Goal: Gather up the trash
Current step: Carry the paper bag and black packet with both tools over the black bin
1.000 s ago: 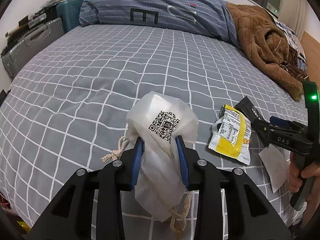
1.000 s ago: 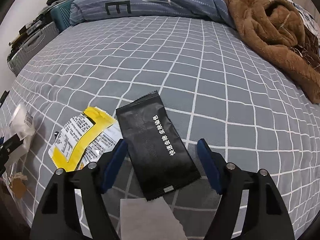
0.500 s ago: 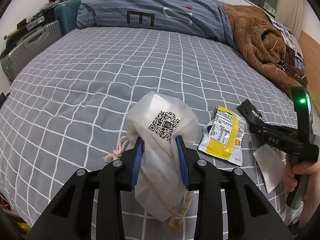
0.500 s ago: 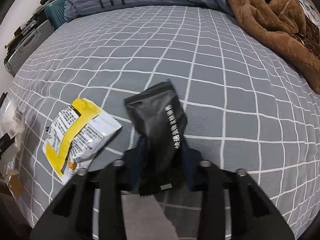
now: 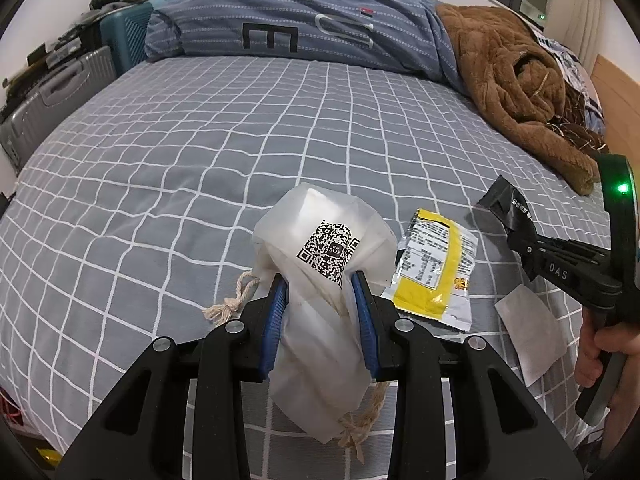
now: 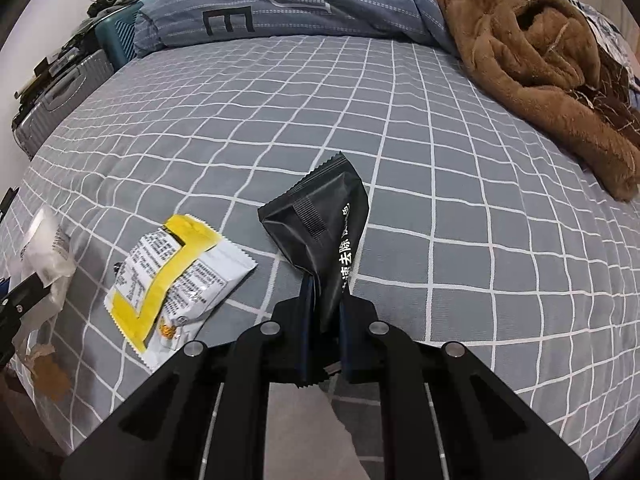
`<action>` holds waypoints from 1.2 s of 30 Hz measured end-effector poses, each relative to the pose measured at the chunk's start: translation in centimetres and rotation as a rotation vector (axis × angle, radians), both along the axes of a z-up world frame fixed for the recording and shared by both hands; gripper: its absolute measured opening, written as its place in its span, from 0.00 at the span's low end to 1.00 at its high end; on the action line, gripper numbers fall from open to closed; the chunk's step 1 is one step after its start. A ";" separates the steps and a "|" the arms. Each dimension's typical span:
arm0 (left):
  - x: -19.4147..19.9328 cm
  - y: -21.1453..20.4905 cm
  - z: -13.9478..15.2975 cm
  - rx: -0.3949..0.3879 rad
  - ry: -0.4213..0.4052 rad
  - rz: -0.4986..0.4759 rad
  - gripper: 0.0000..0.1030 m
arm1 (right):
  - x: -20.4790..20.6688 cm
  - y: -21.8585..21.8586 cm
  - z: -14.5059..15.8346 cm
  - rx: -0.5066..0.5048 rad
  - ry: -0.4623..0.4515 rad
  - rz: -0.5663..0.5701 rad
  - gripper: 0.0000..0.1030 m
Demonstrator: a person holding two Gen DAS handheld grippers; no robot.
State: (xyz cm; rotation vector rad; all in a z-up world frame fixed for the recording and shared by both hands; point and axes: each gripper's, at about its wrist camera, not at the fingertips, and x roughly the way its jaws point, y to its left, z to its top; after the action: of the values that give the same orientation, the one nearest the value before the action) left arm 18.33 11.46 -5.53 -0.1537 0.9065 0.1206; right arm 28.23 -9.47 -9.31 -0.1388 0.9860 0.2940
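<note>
Evidently the left gripper (image 5: 320, 304) serves as the collecting hand: its blue pads pinch the gathered middle of a translucent white drawstring bag (image 5: 320, 264), so the bag's rounded top with the QR label stands ahead of the fingertips and its rope tie hangs below them, ready to take rubbish. The right gripper (image 6: 326, 320) has just been closing and now squeezes the near end of a black sachet (image 6: 320, 232), which crumples and tilts up off the grey checked bedsheet (image 6: 440, 160), its far serrated end pointing away beyond the fingertips; gripping by one end probably leaves the rest free to slide into the bag. To the left of the right gripper, between it and the bag, a yellow-and-white snack wrapper (image 6: 172, 276) lies flat on the sheet, not yet collected. A pale scrap of paper (image 6: 308, 432) lies just under the right gripper's body, also untouched. A brown fleece blanket (image 6: 540, 60) lies heaped far ahead to the right, well apart from the work.
</note>
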 end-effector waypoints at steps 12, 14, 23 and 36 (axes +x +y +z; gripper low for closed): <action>0.1 -1.9 0.6 0.003 -0.006 -0.033 0.32 | -2.4 -2.8 2.7 0.018 -0.055 -0.043 0.11; -0.1 -2.3 1.0 -0.003 -0.011 -0.041 0.32 | -3.2 -3.4 3.3 0.040 -0.061 -0.053 0.11; -2.2 -4.5 3.0 -0.005 -0.042 -0.077 0.32 | -8.1 -3.6 5.8 0.061 -0.107 -0.041 0.11; -7.7 -5.3 5.1 -0.011 -0.064 -0.097 0.32 | -15.2 -4.8 8.2 0.083 -0.159 -0.051 0.11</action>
State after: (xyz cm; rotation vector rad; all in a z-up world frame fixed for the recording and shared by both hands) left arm 10.63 6.15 -0.46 -0.1233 0.8497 0.0204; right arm 13.07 -14.27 -1.10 -0.0602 0.8172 0.2726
